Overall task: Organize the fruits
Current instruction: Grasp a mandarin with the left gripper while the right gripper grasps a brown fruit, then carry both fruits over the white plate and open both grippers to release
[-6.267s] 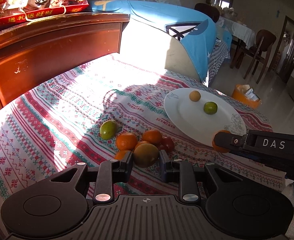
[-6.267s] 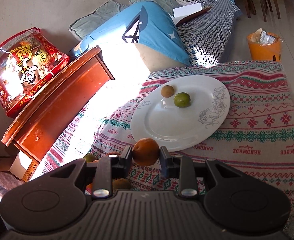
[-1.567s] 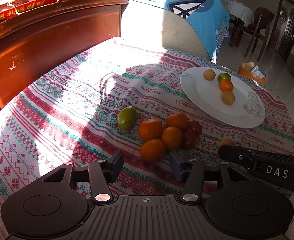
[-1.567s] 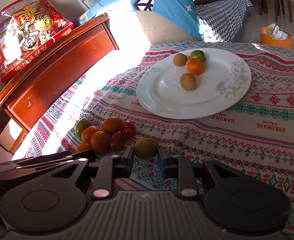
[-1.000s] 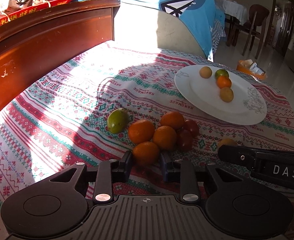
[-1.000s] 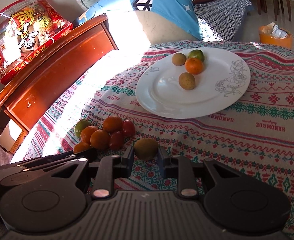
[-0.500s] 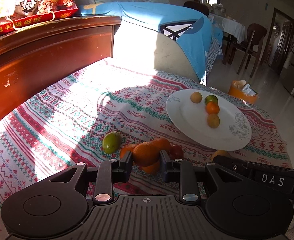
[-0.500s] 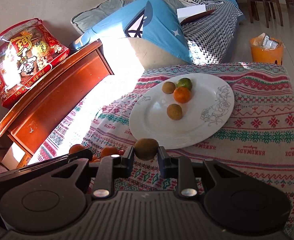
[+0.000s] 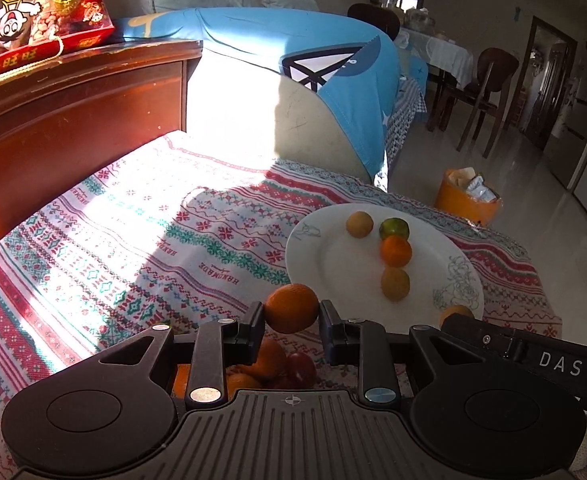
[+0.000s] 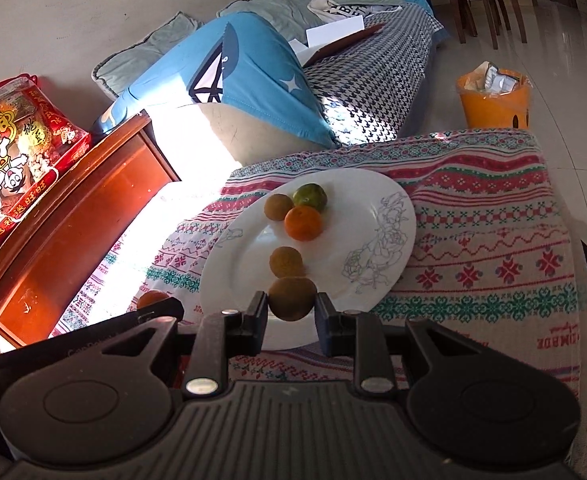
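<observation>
My left gripper (image 9: 291, 322) is shut on an orange (image 9: 291, 307) and holds it above the cloth, just left of the white plate (image 9: 333, 264). My right gripper (image 10: 291, 314) is shut on a brown-green fruit (image 10: 292, 298) over the near rim of the plate (image 10: 377, 200). On the plate lie a brown fruit (image 10: 278, 207), a green citrus (image 10: 310, 196), an orange (image 10: 303, 222) and another brown fruit (image 10: 286, 261). Leftover oranges and a red fruit (image 9: 300, 364) lie on the cloth under my left gripper, partly hidden.
The table has a patterned red and green cloth (image 9: 133, 224). A wooden cabinet (image 9: 73, 100) with a red snack bag (image 9: 33, 12) stands on the left. A sofa with a blue cover (image 9: 293, 64) is behind. An orange bin (image 10: 493, 100) stands on the floor.
Both grippers have risen and moved toward the plate with their fruit. The left one closed on an orange from the pile about a second ago and lifted it.
</observation>
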A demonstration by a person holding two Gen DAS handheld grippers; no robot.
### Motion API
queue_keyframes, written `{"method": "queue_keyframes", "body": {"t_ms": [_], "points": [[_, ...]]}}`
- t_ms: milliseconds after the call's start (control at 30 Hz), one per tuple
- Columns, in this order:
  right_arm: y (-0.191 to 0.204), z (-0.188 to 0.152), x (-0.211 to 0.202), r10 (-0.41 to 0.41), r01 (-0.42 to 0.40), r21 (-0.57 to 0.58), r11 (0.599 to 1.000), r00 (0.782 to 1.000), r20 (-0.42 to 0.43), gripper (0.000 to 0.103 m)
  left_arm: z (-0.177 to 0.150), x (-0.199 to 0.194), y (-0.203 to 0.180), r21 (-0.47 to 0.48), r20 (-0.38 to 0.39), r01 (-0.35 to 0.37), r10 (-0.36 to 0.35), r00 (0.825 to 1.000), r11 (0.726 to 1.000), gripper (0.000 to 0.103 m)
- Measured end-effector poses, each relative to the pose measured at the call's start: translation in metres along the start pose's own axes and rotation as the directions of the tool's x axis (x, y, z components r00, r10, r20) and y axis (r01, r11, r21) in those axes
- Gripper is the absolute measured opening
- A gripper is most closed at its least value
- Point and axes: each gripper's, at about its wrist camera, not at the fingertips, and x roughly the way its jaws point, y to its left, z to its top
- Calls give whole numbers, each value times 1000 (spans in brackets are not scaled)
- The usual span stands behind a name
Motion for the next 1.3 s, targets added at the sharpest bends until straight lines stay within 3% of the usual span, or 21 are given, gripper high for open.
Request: {"method": "queue_keyframes", "body": {"t_ms": [733,1000,1300], "points": [[-12,7,20,-59,58,55,997,998,23,30,14,57,-19,7,-59,22,-22,998,1000,27],[-8,7,9,-48,46,45,998,998,34,37,23,46,-21,14,-53,9,-9,999,1000,46],[1,-2,-1,-40,40,-5,999,999,9,43,28,23,-12,21,-53,-37,38,998,999,49]]}}
